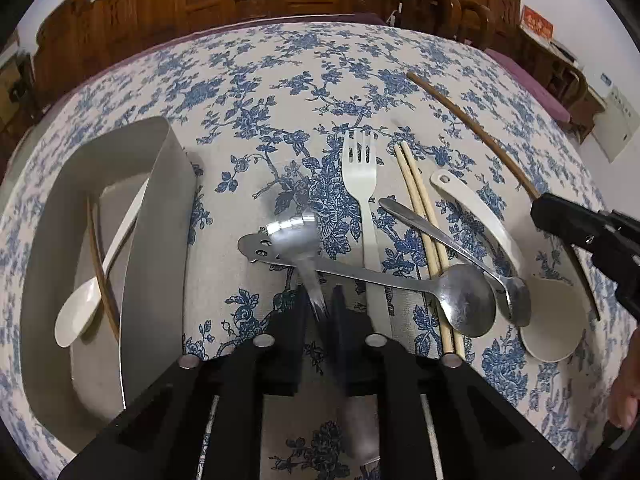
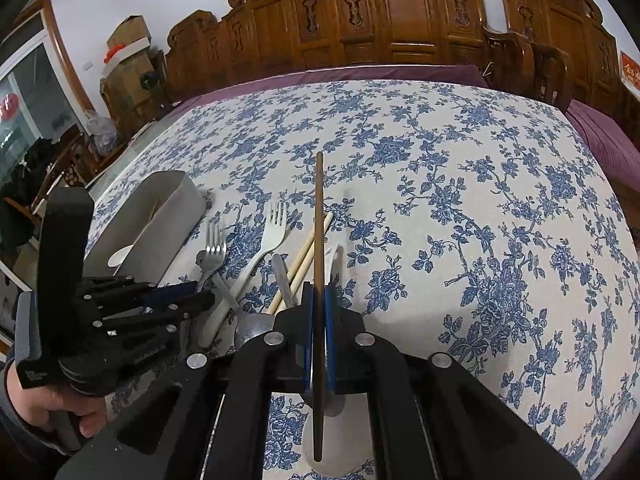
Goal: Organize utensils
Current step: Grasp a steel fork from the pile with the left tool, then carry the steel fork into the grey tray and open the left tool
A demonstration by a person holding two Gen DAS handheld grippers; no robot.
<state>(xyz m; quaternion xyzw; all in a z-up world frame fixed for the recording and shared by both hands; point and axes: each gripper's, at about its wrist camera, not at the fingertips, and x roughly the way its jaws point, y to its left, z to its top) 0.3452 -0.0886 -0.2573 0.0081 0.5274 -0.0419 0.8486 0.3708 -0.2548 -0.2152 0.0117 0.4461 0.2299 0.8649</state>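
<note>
My left gripper (image 1: 320, 300) is shut on a metal fork (image 1: 298, 240), which shows blurred above the floral cloth; the right wrist view shows that fork (image 2: 214, 256) with its tines pointing away. My right gripper (image 2: 319, 292) is shut on a dark brown chopstick (image 2: 319, 216) that points away from it. A white plastic fork (image 1: 360, 184), a pair of pale chopsticks (image 1: 420, 216), a large metal spoon (image 1: 460, 296), a small metal spoon (image 1: 440, 240) and a white soup spoon (image 1: 480, 208) lie crossed in a heap. The grey tray (image 1: 168, 200) at the left holds a white spoon (image 1: 100, 272) and a brown chopstick (image 1: 100, 264).
Blue floral cloth (image 2: 480, 200) covers the table, with a purple cloth (image 2: 360, 74) showing at its far edge. Carved wooden chairs (image 2: 400, 12) stand behind it. A person's hand (image 2: 52, 404) grips the left gripper's handle. Cardboard boxes (image 2: 128, 52) are stacked at the far left.
</note>
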